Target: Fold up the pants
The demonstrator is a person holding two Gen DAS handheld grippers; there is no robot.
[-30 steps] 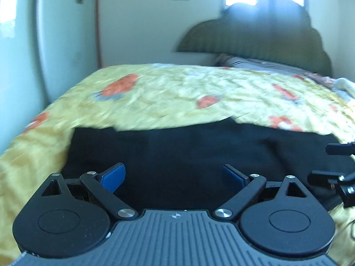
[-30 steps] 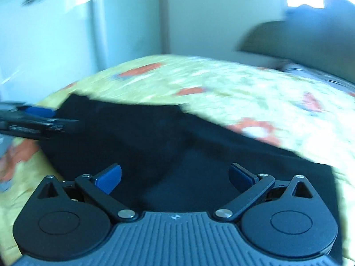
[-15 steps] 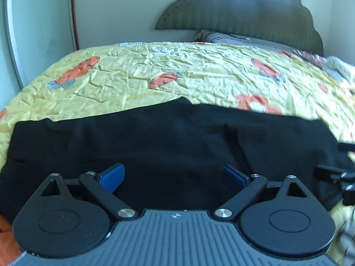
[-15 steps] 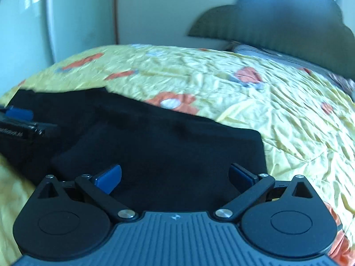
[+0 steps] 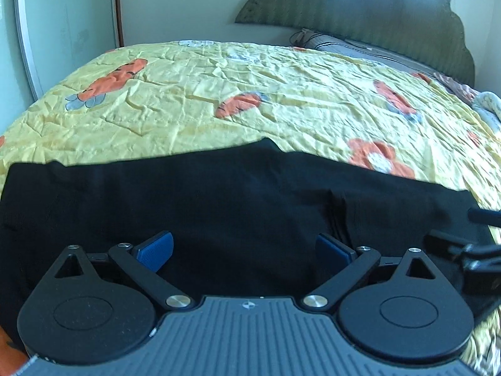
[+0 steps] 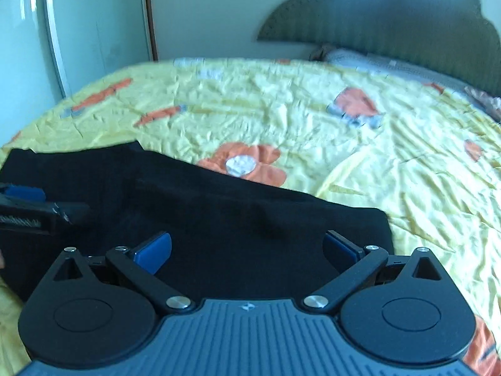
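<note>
One pair of black pants, lying flat across the near edge of the yellow bedspread. Left gripper and right gripper: both spread wide above the cloth, holding nothing.

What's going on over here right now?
A person is working on black pants with a handheld gripper in each hand. The pants lie spread across the near edge of a yellow bedspread. The left gripper and right gripper are both open, over the fabric side by side, gripping nothing. No fold is being made at this moment.
</note>
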